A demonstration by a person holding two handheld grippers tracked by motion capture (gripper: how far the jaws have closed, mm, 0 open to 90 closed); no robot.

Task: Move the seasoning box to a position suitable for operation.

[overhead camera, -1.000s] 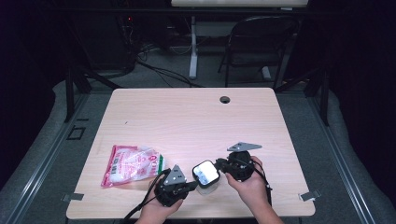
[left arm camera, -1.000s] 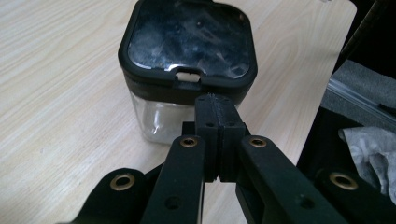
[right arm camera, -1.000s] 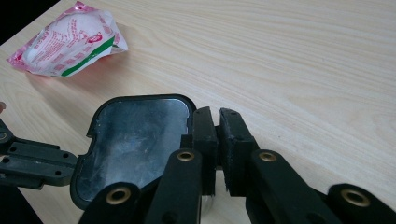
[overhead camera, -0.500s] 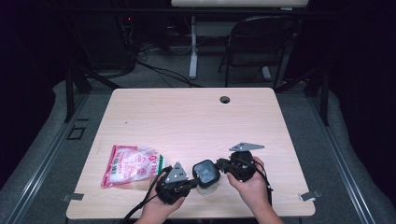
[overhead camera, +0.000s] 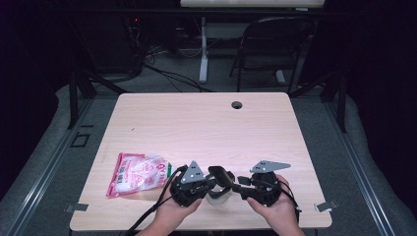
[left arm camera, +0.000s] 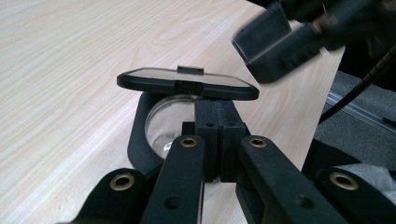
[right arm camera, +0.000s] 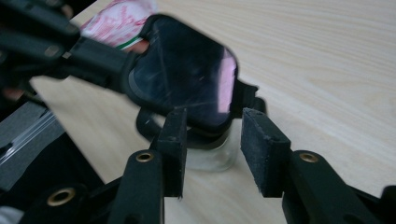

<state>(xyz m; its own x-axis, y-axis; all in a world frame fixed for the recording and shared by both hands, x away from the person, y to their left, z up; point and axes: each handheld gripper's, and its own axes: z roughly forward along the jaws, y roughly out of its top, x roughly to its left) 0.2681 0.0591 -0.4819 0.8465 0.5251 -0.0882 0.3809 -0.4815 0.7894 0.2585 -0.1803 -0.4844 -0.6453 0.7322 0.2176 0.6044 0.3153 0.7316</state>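
1. The table [overhead camera: 206,123] is light wood.
2. A pink bag [overhead camera: 139,173] lies near the left edge.
3. The left gripper [overhead camera: 205,184] pinches a folding magnifier [overhead camera: 220,183] tight — near the front, in the middle.
4. The right gripper [overhead camera: 241,184] has just been opening — its pads stand apart, off the magnifier.

so the jar [overhead camera: 219,196] with its flip lid sits near the table's [overhead camera: 206,128] front edge, between left gripper [overhead camera: 209,183] and right gripper [overhead camera: 239,185], snack bag [overhead camera: 137,173] off to its left
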